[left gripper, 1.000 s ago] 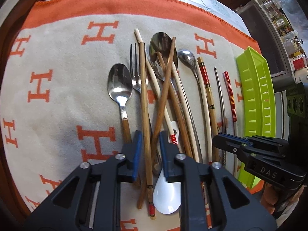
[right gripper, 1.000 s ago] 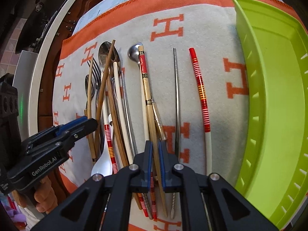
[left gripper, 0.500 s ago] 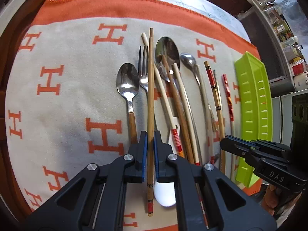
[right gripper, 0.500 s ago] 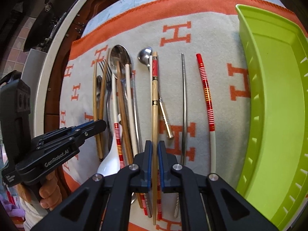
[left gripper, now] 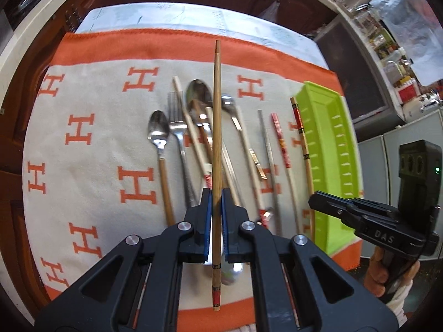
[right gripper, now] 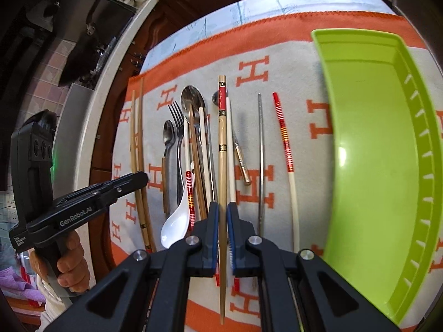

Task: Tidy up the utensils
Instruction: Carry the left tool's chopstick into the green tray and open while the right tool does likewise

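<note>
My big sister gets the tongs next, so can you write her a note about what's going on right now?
Left tongs: shut on a plain brown chopstick, lifted above the pile.
Right tongs: shut on a gold chopstick with a red end, also lifted.
Still on the orange-and-cream cloth: two steel spoons, a fork, a white soup spoon, a metal chopstick, a red-striped chopstick and more sticks.
Green tray: to the right, nothing in it yet.
Left to do: put both held chopsticks away, probably in the tray, then sort the rest.
</note>
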Action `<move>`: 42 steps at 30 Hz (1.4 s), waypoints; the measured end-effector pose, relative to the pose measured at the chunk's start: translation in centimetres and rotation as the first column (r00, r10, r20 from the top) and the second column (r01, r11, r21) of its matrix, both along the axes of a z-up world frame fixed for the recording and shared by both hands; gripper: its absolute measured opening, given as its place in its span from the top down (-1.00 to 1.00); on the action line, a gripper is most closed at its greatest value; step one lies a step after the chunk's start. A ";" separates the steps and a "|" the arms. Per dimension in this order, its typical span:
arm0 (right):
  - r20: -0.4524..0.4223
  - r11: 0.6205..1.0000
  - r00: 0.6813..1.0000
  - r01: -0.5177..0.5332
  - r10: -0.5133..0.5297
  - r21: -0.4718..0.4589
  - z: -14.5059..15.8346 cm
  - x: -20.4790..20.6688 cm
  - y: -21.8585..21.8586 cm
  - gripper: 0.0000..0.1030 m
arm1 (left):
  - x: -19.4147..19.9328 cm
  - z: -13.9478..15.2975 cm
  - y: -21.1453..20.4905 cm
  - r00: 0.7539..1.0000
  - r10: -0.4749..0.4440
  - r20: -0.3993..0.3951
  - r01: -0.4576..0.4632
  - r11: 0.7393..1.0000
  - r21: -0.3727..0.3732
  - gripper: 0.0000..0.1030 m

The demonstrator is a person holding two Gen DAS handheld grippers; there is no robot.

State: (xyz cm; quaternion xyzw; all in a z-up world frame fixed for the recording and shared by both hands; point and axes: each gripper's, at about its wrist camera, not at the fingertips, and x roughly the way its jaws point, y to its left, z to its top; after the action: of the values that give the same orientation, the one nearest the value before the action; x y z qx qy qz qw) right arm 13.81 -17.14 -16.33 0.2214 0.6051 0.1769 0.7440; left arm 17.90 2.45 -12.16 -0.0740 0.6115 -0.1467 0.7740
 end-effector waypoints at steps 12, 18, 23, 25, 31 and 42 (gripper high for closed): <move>0.068 0.992 0.991 0.109 -0.113 0.061 2.2 -3.8 -6.6 0.89 | -0.9 4.4 -11.9 0.988 -0.145 0.042 0.148 0.986 -0.081 0.92; 0.087 0.982 0.979 0.181 -0.184 0.045 2.4 -4.4 -10.5 0.89 | -0.6 4.6 -19.6 0.974 -0.224 0.038 0.227 0.966 -0.126 0.92; 0.086 0.975 0.971 0.222 -0.222 0.008 1.9 -4.1 -12.6 0.89 | 0.6 3.4 -23.6 0.971 -0.237 0.017 0.236 0.959 -0.159 0.92; 0.077 0.972 0.969 0.235 -0.234 -0.010 1.5 -3.7 -13.4 0.89 | 1.1 2.6 -25.0 0.972 -0.235 0.001 0.232 0.959 -0.163 0.92; 0.054 0.964 0.965 0.261 -0.258 -0.053 0.0 -3.4 -15.1 0.89 | 2.7 -1.9 -26.0 0.979 -0.195 -0.054 0.186 0.973 -0.133 0.92; 0.049 0.967 0.980 0.200 -0.194 -0.159 -1.2 -1.6 -15.0 0.88 | 3.0 -7.9 -24.5 0.982 -0.142 -0.124 0.131 0.987 -0.096 0.92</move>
State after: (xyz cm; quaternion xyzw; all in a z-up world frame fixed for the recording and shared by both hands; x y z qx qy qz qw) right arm 12.16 -32.12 -17.55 0.2158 0.5804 0.0554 0.7833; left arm 20.92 -22.10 -20.04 -0.0751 0.6575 -0.2210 0.7164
